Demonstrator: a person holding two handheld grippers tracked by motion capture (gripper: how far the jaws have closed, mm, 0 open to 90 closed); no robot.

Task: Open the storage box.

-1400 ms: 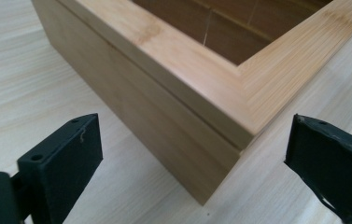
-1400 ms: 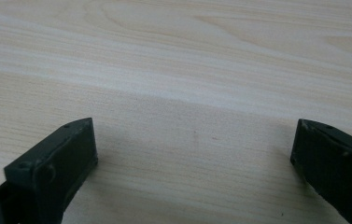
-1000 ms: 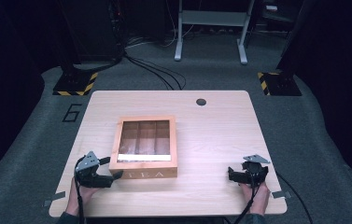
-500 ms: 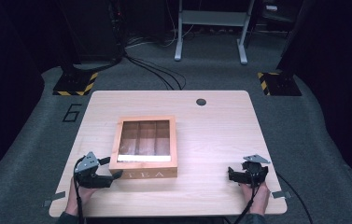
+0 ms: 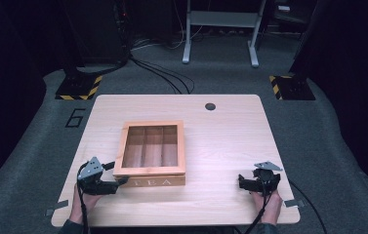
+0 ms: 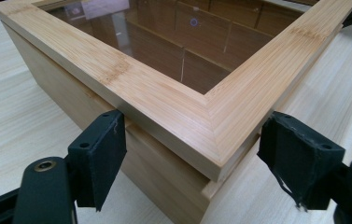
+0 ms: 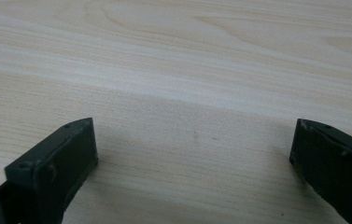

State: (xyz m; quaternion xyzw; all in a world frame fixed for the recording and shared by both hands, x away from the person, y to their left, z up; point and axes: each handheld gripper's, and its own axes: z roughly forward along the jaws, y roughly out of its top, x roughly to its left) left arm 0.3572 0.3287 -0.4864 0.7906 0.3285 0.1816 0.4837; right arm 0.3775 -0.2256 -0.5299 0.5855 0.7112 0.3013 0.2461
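Your left gripper (image 6: 192,163) straddles the near corner of the tea box (image 5: 150,152), jaws apart, pads beside the wood but not yet pressing; they have just been closing slightly. Lid-opening looks to be the step: next, pinch the lid edge. Your right gripper (image 7: 192,154) rests open on bare table (image 5: 230,136), well apart from the box.

The pale table (image 5: 220,146) is evenly lit from above while the surrounding floor (image 5: 328,126) falls into deep darkness. The high view is soft and slightly grainy. Reflections glare on the tea box's (image 6: 173,112) glass lid. Soft shadows lie beneath the right claw (image 7: 192,158), whose near parts blur.
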